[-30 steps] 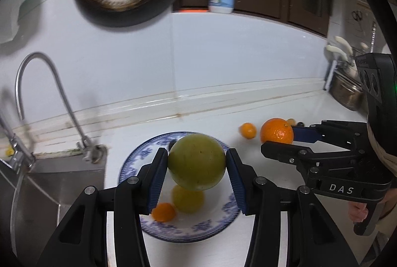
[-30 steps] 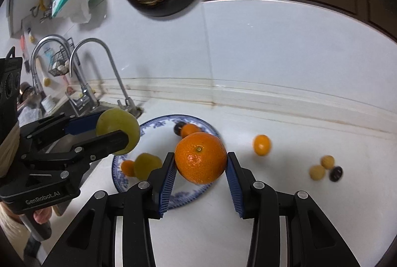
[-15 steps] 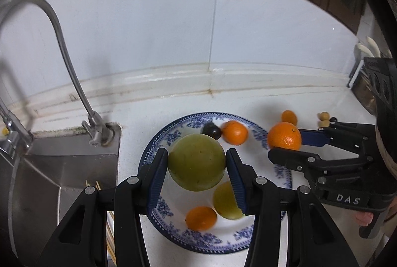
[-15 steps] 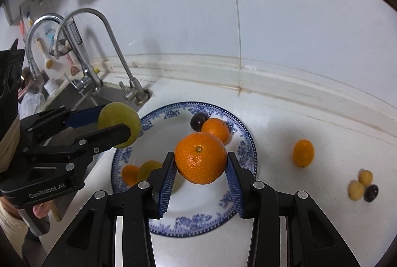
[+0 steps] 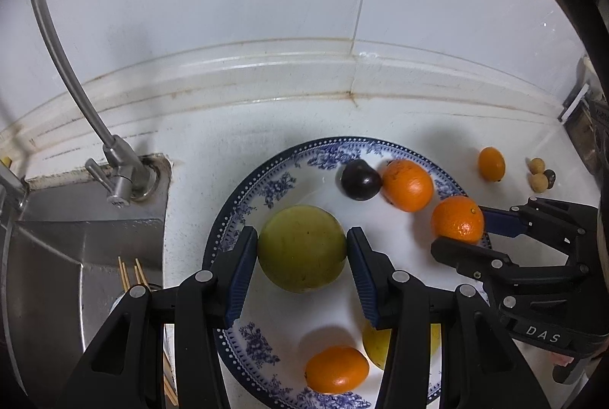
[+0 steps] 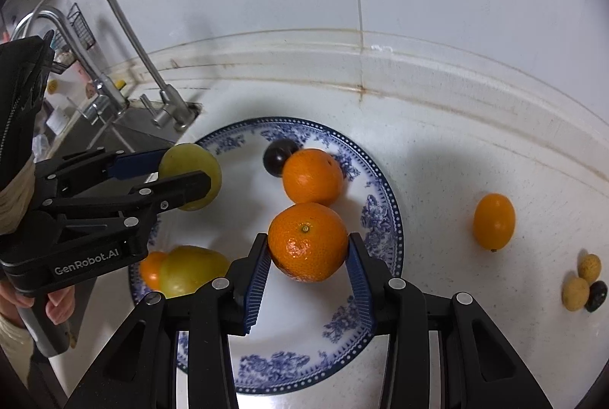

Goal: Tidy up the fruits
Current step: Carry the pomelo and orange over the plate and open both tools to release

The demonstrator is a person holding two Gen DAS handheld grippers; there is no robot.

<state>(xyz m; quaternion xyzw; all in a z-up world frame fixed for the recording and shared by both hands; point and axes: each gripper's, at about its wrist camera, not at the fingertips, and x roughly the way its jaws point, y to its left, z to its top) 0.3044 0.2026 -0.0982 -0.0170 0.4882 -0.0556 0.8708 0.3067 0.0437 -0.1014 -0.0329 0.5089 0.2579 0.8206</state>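
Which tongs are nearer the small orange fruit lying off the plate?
Right. The right tongs hold an orange beside it; the left tongs sit across the plate from the small orange fruit.

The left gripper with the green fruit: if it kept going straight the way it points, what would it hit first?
Probably the bare white middle of the blue-patterned plate. The left gripper points down at it, the green fruit clamped in its jaws, so the fruit would land first. Depth is unclear.
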